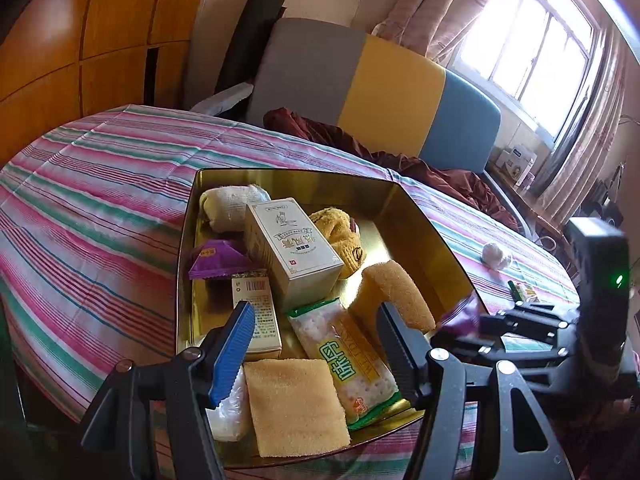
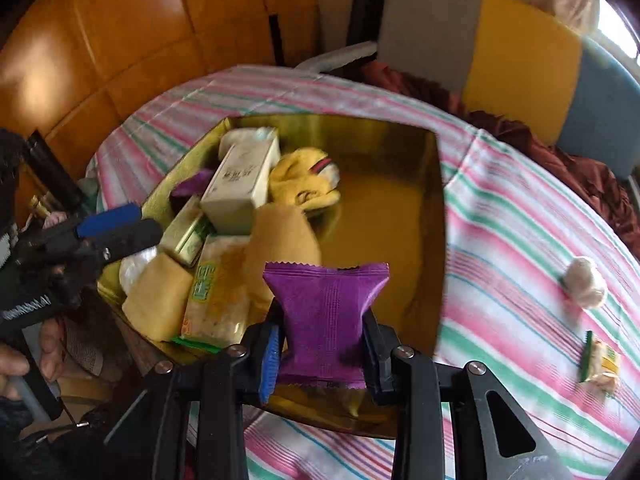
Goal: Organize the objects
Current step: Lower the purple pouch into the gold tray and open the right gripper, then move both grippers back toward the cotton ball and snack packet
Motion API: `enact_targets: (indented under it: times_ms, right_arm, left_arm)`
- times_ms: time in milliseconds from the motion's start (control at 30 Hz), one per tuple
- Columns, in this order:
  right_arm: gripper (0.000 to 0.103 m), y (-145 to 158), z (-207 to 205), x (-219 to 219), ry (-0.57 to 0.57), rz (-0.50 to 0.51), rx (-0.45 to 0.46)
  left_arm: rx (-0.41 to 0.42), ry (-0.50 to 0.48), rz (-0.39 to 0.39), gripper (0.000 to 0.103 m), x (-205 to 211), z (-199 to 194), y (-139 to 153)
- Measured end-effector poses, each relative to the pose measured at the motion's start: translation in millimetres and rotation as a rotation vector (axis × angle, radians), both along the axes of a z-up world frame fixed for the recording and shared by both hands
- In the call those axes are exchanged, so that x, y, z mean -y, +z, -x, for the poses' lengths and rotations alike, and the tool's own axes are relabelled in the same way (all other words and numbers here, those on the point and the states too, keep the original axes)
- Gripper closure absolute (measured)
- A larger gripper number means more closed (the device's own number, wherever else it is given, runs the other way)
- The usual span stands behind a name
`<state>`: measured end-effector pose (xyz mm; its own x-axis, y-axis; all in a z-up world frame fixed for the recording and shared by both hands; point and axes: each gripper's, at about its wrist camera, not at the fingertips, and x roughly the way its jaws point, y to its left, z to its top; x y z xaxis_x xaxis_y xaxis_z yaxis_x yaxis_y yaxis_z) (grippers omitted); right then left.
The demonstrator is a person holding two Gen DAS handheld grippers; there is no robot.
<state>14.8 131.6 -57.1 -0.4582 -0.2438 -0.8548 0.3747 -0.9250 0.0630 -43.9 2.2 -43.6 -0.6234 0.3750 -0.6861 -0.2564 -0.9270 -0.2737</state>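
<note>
Right tool (image 2: 320,354) is clenched on a purple snack packet (image 2: 326,320), pinched near its lower end and hovering over the near edge of the gold tin tray (image 2: 434,220), which sits on the striped bed (image 2: 520,220). Left tool (image 1: 316,344) is released, nothing between the pads, hanging over the near end of the tray above the cracker pack (image 1: 348,364).

What could go wrong imo: the packet is only held by a narrow pinch and it's slick foil, so a fast swing could let it slide out and land on the bed instead of in the tray. Also the two tools are v close together at that near edge, so they could bump if both go in at once. The empty gold patch is on the far right side; dropping short would pile it on the sponges.

Counts, as far as I can see:
- purple packets: 2 (1 held, 1 in tray (image 1: 218,260))
- sponges: 2, flat one (image 1: 294,408) + curled one (image 1: 402,296)
- boxes: 2, big white (image 1: 292,248) + small one (image 1: 256,316)
- cracker pack: 1
- yellow sock/glove thing (image 1: 340,236): 1
- white cloth roll (image 1: 232,204): 1
- still out on the bed: white ball (image 2: 584,282) + small wrapped snack (image 2: 600,362), 1 each
</note>
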Motion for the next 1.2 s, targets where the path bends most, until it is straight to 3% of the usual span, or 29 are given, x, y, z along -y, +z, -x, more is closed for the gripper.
enact_targets:
  times_ms: [133, 300, 533, 733, 1200]
  right_arm:
    - [0.066, -12, -3, 4, 0.017, 0.001, 0.033]
    - [0.041, -15, -8, 2, 0.027, 0.033, 0.045]
    - [0.041, 0, -16, -5, 0.02, 0.067, -0.002]
    - [0.033, 17, -20, -29, -0.044, 0.08, -0.048]
    - [0.029, 24, -16, -145, -0.32, 0.051, -0.056]
  left_arm:
    - [0.003, -0.004, 0.014, 0.039, -2, 0, -2]
    - [0.004, -0.013, 0.023, 0.039, -6, -1, -2]
    - [-0.047, -0.033, 0.065, 0.039, -17, -8, 10]
    - [-0.1, -0.061, 0.113, 0.039, -32, -15, 23]
    - [-0.132, -0.214, 0.165, 0.039, -92, -29, 31]
